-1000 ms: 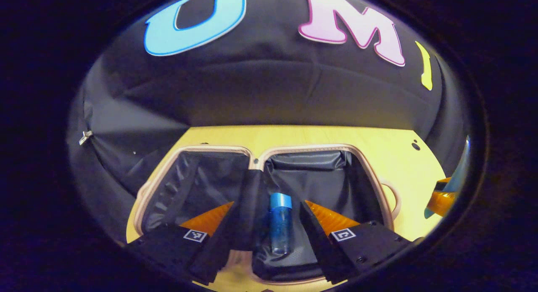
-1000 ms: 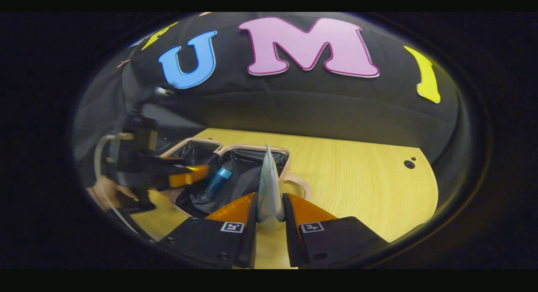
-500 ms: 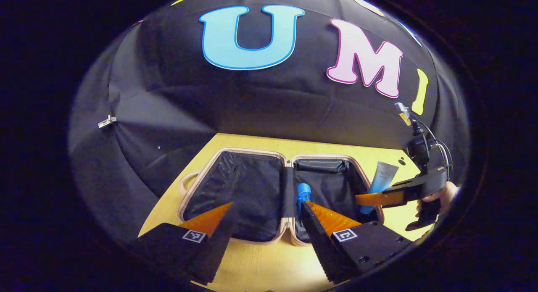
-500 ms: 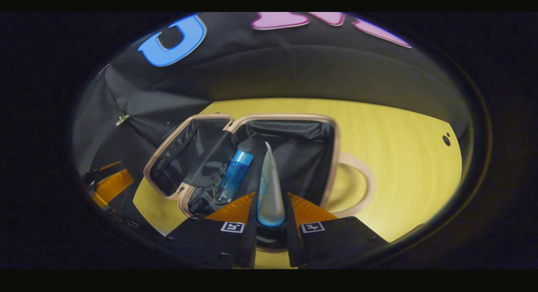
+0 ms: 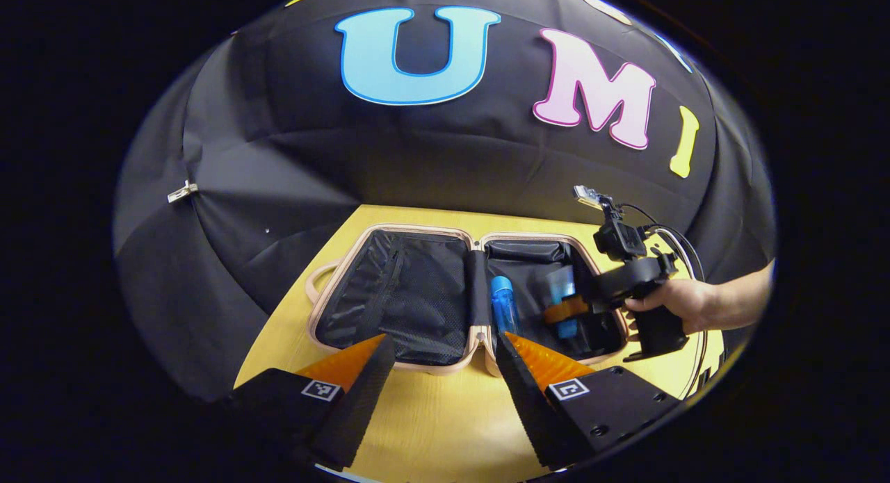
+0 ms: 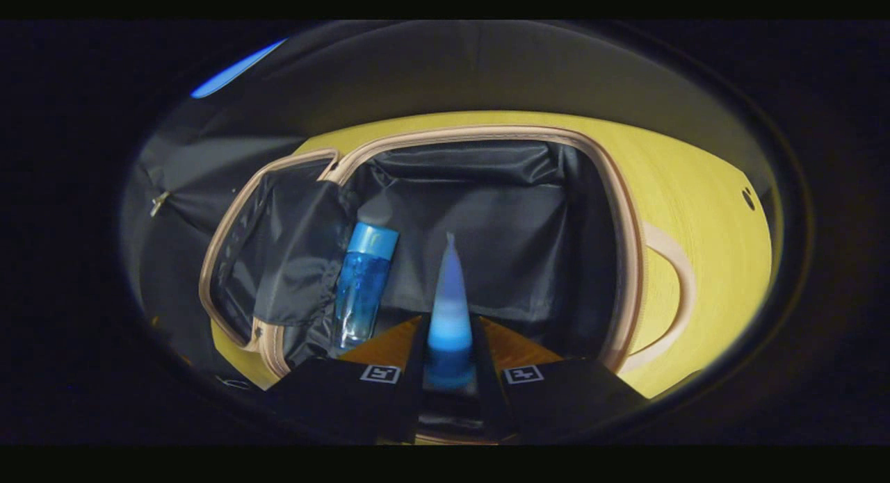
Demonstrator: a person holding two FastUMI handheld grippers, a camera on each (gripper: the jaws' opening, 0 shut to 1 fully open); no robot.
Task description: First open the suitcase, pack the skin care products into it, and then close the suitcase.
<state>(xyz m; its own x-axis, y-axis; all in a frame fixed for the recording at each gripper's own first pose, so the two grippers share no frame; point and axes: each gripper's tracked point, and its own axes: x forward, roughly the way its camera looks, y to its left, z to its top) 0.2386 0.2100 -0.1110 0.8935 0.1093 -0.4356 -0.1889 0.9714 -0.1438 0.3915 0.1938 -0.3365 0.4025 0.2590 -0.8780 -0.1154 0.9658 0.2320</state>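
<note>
Right gripper view: the tube [image 6: 448,309] is pinched between the right gripper [image 6: 450,344] fingers and is held over the right half of the open suitcase [image 6: 629,212], just beside the blue bottle [image 6: 361,285] that lies inside near the hinge. For a clean placement, the tube is best lowered onto the black lining next to the bottle before the fingers are parted, so that it is laid flat and not dropped against the rim. Left gripper [image 5: 441,361] fingers are spread with nothing between them, above the table [image 5: 431,427] in front of the suitcase, and are best kept clear of it.
</note>
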